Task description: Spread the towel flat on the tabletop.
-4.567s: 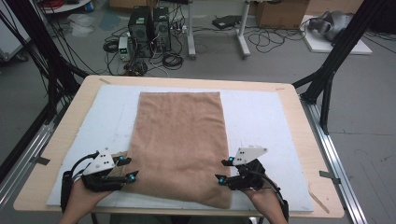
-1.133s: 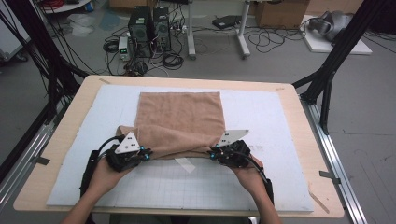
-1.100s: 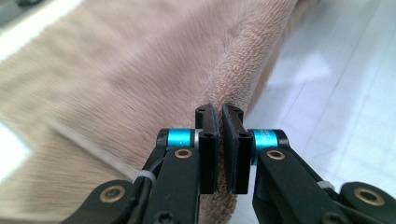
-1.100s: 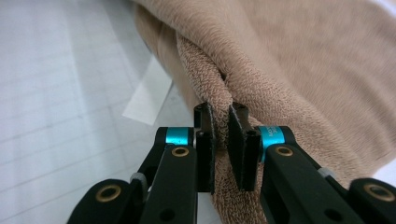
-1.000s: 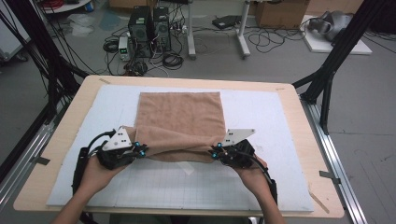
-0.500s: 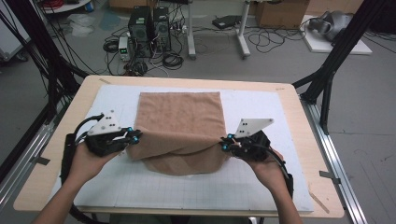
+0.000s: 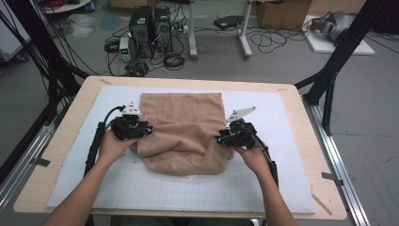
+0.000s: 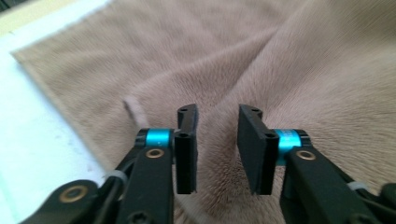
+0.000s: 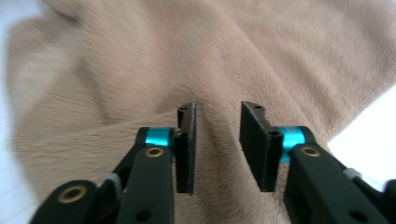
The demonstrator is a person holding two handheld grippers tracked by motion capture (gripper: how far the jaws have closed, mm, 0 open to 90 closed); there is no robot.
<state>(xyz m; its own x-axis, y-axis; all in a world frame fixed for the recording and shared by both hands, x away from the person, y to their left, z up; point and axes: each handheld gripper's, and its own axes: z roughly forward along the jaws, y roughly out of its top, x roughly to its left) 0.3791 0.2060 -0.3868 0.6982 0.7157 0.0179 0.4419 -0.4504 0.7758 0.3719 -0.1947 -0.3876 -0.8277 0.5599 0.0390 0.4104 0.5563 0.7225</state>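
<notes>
On the white gridded mat [image 7: 155,188] at mid-table lies a tan towel [image 7: 183,127], its near part doubled back over itself so that a rounded fold faces the person and loose creases run across the upper layer; the far part lies flat with a straight far edge. Left gripper [image 7: 145,130] sits at the towel's left edge, held level and pointing inward, with the left hand [image 7: 113,143] behind it and the forearm coming up from the lower left corner. Its jaws have just been opening; in the left gripper view [image 8: 217,149] they stand a moderate gap apart with nothing pinched, pile visible beyond the gap. Right gripper [image 7: 221,140] mirrors it at the towel's right edge, pointing inward, the right hand [image 7: 251,155] behind it. Its jaws have likewise just been opening and, in the right gripper view [image 9: 218,149], stand apart above the cloth, gripping nothing. Surrounding the mat is the wooden table [image 7: 37,183]. Beyond the far edge, computer towers [image 7: 150,26] and tangled cables [image 7: 277,40] occupy the floor, and black frame legs [image 7: 339,61] stand at either side. Nothing obstructs either gripper.
</notes>
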